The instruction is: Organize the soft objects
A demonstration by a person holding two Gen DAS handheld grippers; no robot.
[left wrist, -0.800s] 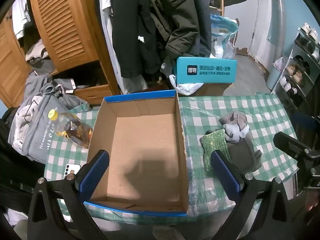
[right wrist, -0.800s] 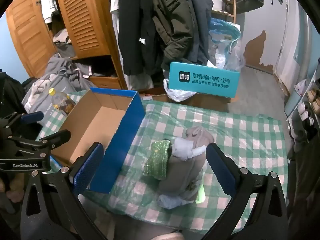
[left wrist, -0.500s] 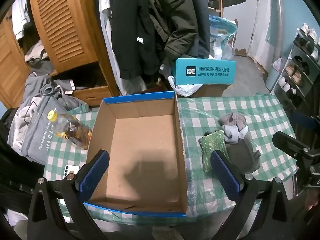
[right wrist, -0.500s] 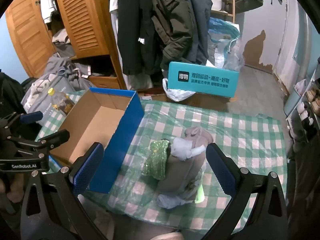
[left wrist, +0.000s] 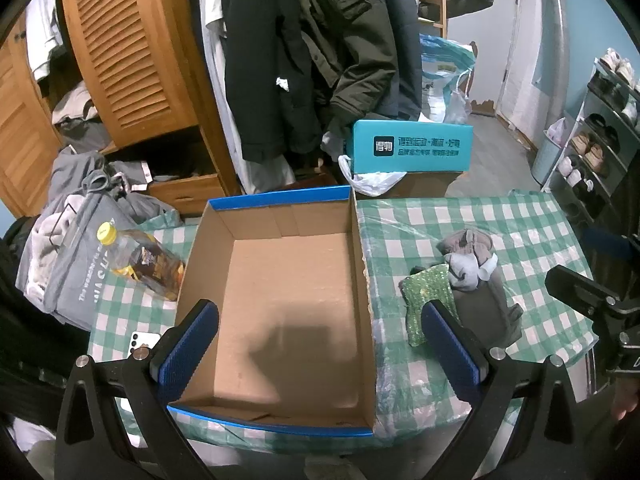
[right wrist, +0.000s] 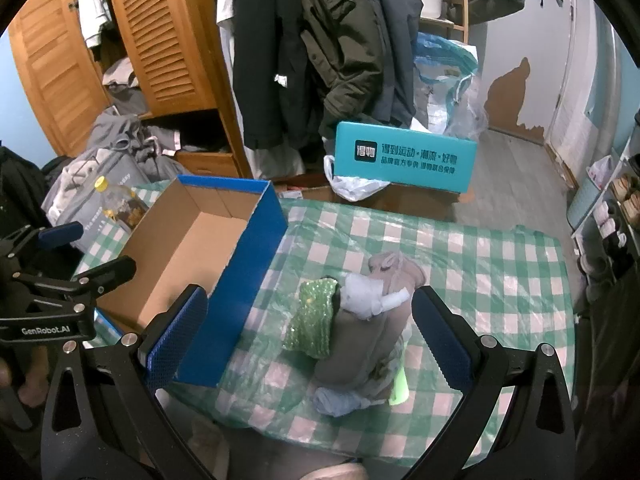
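Small table w/ a green-and-white checked cloth (right wrist: 460,248) under clear plastic, in a cluttered bedroom. On the left half sits an open cardboard box (left wrist: 288,300) w/ blue outer walls, nothing inside it. To its right, apart from the box wall, lies a small heap of soft items (right wrist: 372,328): a grey-brown folded garment at the bottom, a green sparkly piece (right wrist: 314,320) against its left side, a pale grey bundle (right wrist: 366,296) on top. A light blue piece and a lime-green bit poke out at the near end; what they are is hard to tell.

Left gripper (left wrist: 318,350) hangs over the near part of the box, jaws spread wide, holding nothing. Right gripper (right wrist: 306,338) hangs over the near end of the heap, jaws also spread wide w/ the pile between them but not touched.

Left of the box, a yellow-capped bottle (left wrist: 140,260) lies on its side, and a white phone (left wrist: 140,340) rests nearer the table edge. Beyond the table: a teal box (left wrist: 412,146) w/ white lettering, dark coats (left wrist: 304,52) hanging, a wooden louvred wardrobe (left wrist: 124,48), a shoe rack (left wrist: 600,128) far right.
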